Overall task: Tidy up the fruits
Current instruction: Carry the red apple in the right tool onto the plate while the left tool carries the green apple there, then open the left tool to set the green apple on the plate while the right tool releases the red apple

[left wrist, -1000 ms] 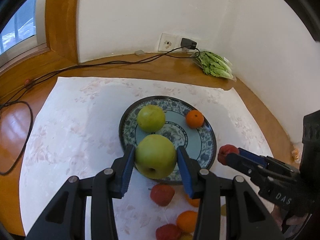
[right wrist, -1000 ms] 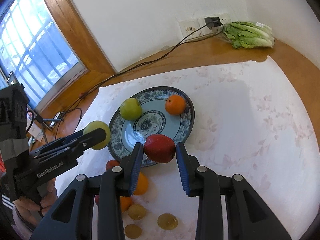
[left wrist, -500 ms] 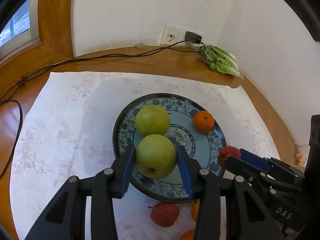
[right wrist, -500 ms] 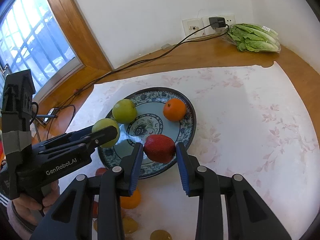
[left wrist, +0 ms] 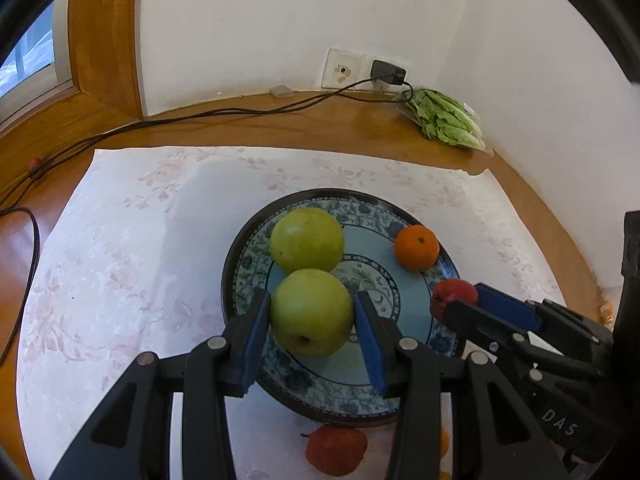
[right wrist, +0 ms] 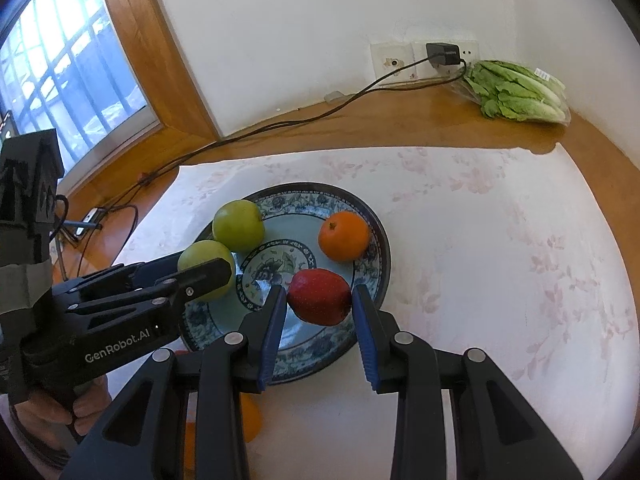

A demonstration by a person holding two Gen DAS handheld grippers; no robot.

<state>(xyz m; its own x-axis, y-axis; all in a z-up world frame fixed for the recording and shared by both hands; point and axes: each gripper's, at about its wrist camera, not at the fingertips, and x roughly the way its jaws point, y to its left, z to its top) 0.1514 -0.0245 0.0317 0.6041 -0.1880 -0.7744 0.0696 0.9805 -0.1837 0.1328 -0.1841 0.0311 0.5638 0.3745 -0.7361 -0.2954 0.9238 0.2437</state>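
A blue patterned plate [left wrist: 248,248] [right wrist: 372,236] lies on a pale flowered cloth. On it rest a green apple [left wrist: 307,239] [right wrist: 238,225] and an orange [left wrist: 416,247] [right wrist: 343,235]. My left gripper [left wrist: 312,314] [right wrist: 200,270] is shut on a second green apple [left wrist: 311,312] [right wrist: 200,254], held over the plate's near left part, just in front of the resting apple. My right gripper [right wrist: 319,298] [left wrist: 456,300] is shut on a red fruit [right wrist: 319,296] [left wrist: 450,292] over the plate's near right part.
A red fruit [left wrist: 336,450] and part of an orange [right wrist: 248,420] lie on the cloth in front of the plate. A bagged lettuce [left wrist: 446,122] [right wrist: 516,90] sits by the wall near a plugged-in charger [right wrist: 442,54], whose cable [left wrist: 180,118] runs along the wooden ledge.
Both grippers have moved forward and down with their fruit, from the plate's near edge to over the plate. The green apple now hangs close to the one on the plate.
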